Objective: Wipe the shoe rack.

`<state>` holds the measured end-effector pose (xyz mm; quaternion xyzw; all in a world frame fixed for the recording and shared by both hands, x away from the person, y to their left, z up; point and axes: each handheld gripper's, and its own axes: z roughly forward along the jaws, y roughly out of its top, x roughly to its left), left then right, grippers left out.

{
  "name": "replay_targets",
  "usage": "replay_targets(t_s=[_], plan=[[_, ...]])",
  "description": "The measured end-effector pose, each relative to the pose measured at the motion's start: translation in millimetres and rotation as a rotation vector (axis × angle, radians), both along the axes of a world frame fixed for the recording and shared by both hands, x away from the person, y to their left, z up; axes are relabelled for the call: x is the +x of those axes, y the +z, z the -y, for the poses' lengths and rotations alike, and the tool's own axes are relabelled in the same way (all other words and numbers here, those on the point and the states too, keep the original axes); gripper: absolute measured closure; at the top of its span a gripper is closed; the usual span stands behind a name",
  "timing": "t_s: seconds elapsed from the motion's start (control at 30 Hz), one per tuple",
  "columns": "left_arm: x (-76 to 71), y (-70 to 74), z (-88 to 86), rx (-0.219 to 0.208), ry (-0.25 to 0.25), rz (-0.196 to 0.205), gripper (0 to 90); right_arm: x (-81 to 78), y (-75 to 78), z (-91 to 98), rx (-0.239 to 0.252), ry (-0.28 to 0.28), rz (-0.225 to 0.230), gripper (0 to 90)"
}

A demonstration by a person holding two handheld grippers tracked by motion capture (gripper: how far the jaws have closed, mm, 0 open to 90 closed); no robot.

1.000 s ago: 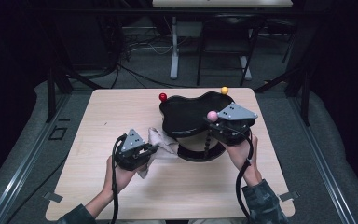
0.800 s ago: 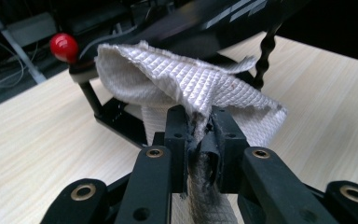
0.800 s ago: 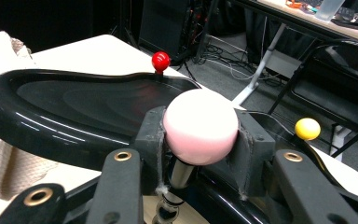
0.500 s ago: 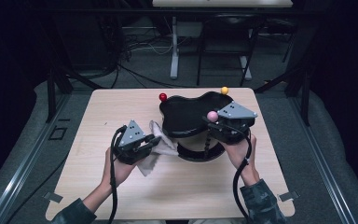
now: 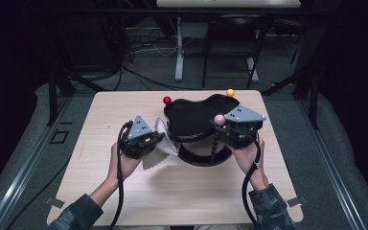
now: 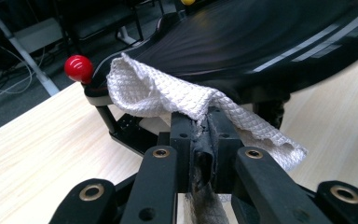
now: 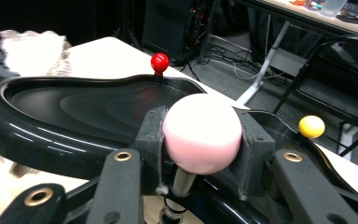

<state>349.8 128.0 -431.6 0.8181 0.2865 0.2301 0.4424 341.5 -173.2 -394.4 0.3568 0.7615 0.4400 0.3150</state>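
High view: the left gripper (image 5: pixel 159 137) has lifted its white cloth (image 5: pixel 162 143) up to the black tray (image 5: pixel 191 120) rim since a second ago, so wiping looks about to begin

Left gripper view: jaws pinched on the cloth, draped just ahead

Right gripper view: the right gripper (image 7: pixel 200 140) clamps the pink knob (image 7: pixel 201 133), steadying the tray

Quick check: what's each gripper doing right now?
Left gripper: shut on the white cloth.
Right gripper: shut on the pink ball of the black tray.
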Motion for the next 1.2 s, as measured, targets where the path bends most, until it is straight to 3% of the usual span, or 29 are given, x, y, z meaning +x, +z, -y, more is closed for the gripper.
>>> replay_targets(t_s=[0.57,0.77,1.2], plan=[[27.7,-14.2,21.2,0.074,-0.008,0.005,82.3,1.1,4.7,25.3,-0.014,0.093,-0.037,59.8],[42.2,-24.7,24.2,0.089,0.030,0.003,82.4,1.9,5.4,32.2,-0.013,0.116,-0.048,59.7],[79.9,-46.0,14.6,0.111,0.127,-0.042,82.2,1.7,4.3,36.2,-0.004,0.105,-0.043,59.8]])
